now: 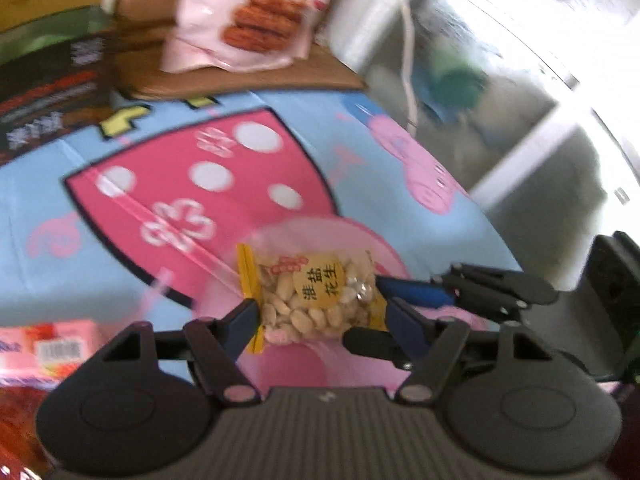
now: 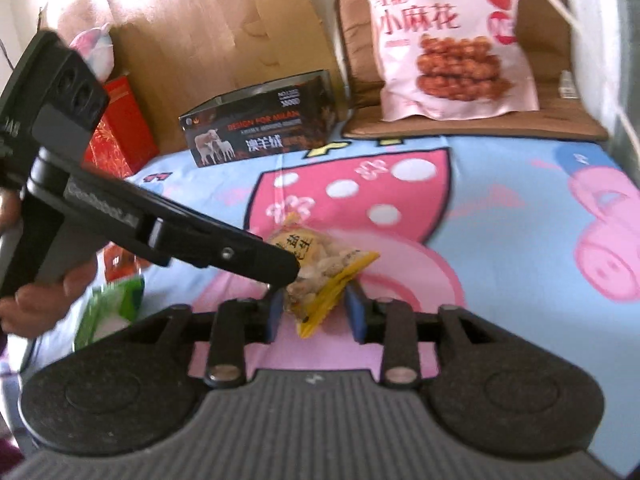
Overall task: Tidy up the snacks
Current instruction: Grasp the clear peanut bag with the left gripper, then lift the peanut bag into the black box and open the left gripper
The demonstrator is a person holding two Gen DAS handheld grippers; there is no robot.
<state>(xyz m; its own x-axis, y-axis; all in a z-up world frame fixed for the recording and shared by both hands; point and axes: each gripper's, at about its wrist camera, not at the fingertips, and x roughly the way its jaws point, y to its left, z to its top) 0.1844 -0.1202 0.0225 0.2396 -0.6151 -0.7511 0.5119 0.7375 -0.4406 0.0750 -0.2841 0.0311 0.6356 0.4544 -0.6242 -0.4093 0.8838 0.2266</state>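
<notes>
Left hand-held gripper (image 1: pixel 318 316): blue-padded fingers clenched on the small clear packet of salted peanuts with yellow crimped ends (image 1: pixel 314 300), holding it across its width, just above the cloth.
Right hand-held gripper (image 2: pixel 314 314): fingers either side of the packet's yellow end; whether they touch it cannot be told. Probably a hand-over.
Surface: blue cartoon-pig printed cloth (image 2: pixel 500 240), which the packet hangs over.
Mid-ground: dark printed cardboard box showing sheep (image 2: pixel 260 128).
Far: large pink bag of fried twists (image 2: pixel 448 40), leaning upright on a brown cushioned seat (image 2: pixel 568 120).
</notes>
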